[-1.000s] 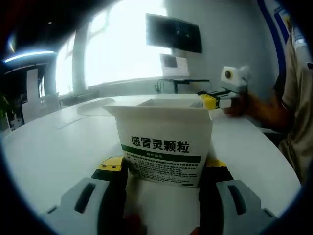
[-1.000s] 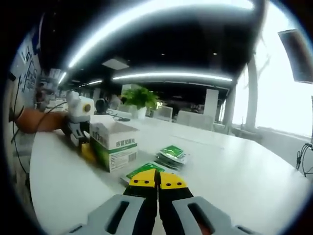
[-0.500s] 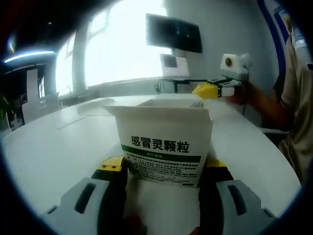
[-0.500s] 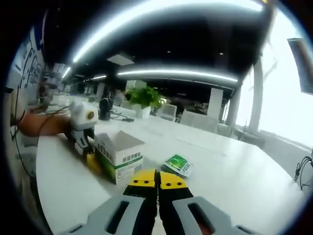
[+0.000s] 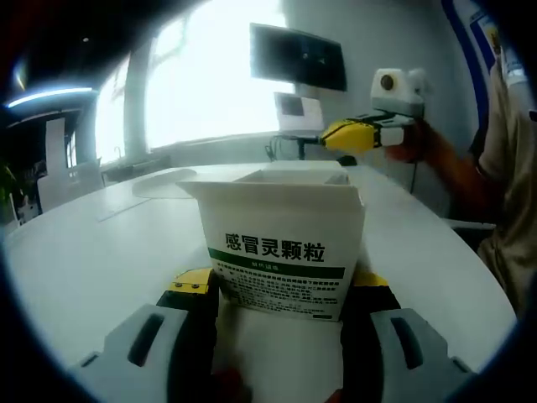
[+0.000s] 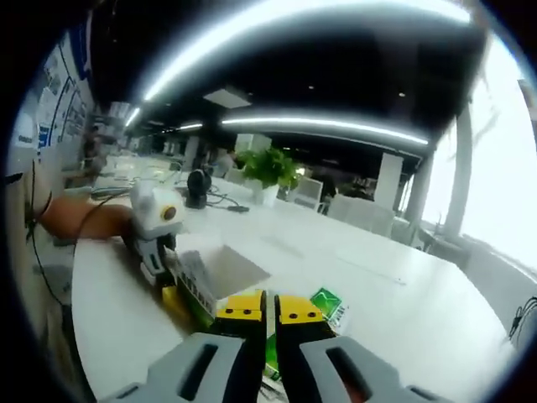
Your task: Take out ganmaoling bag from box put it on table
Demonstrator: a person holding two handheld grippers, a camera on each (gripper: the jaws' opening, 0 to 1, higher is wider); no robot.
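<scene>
Left gripper view: left gripper [image 5: 277, 315], jaws pinching the white ganmaoling box [image 5: 281, 243] at both sides, likely to steady it upright on the white table [image 5: 92, 252]; top flaps open. Right gripper [image 5: 357, 134] hovers above and behind the box.

Right gripper view: right gripper [image 6: 267, 309], jaws pressed together, nothing between them, poised over the open box [image 6: 210, 277]. Green ganmaoling bags [image 6: 329, 306] lie on the table just beside the box.

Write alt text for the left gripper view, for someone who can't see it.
A white cardboard medicine box with a green stripe and an open top stands on a white table, clamped between the left tool's two yellow-tipped jaws. Beyond it, the right tool, held by a person's hand, hangs in the air above the table, its yellow jaws together.
</scene>
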